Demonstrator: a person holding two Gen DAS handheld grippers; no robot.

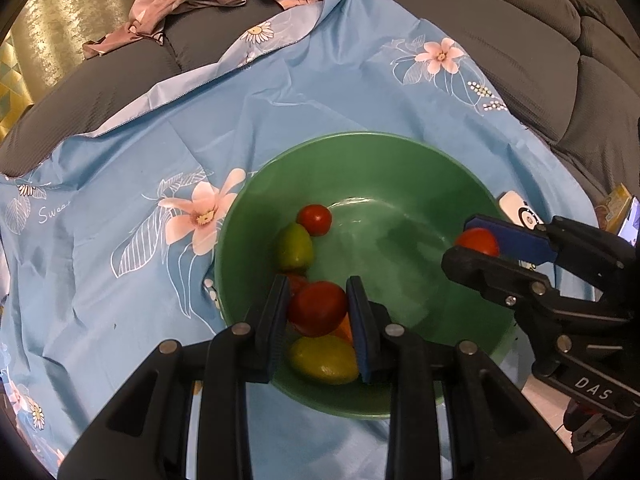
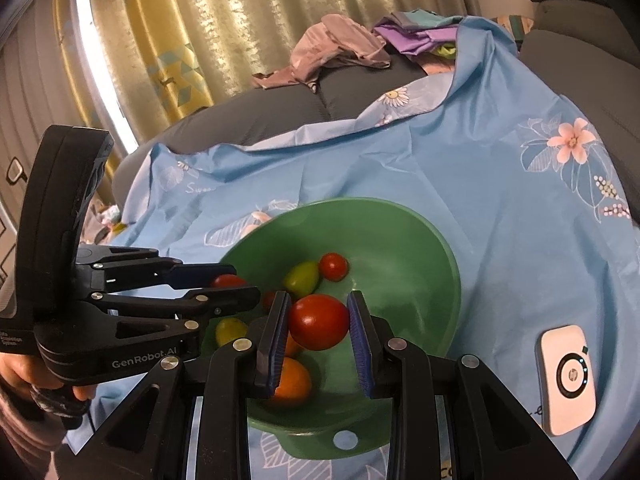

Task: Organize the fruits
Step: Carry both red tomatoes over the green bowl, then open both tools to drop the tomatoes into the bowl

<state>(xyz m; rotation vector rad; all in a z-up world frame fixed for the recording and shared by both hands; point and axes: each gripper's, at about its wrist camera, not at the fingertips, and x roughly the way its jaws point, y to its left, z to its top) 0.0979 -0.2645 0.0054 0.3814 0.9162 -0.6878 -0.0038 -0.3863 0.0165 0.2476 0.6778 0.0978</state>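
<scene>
A green bowl [image 1: 400,160] [image 2: 400,220] sits on a blue flowered cloth [image 1: 120,280] and holds several small fruits. Among them are a red tomato [image 1: 316,219] [image 2: 334,266], a green fruit [image 1: 295,247] [image 2: 302,278], a yellow-green one [image 1: 324,360] [image 2: 231,330] and an orange one [image 2: 290,382]. My left gripper [image 1: 318,286] [image 2: 244,280] hangs over the bowl's near-left side, shut on a red tomato [image 1: 318,308] [image 2: 228,281]. My right gripper [image 2: 319,296] [image 1: 460,242] is above the bowl's right rim, shut on another red tomato [image 2: 319,322] [image 1: 478,242].
The cloth drapes over a grey sofa [image 1: 520,40]. A white device with a round button [image 2: 568,376] [image 1: 520,210] lies on the cloth right of the bowl. Crumpled clothes [image 2: 340,52] are piled at the far end, with curtains [image 2: 180,20] behind. A person's hand [image 2: 16,372] grips the left handle.
</scene>
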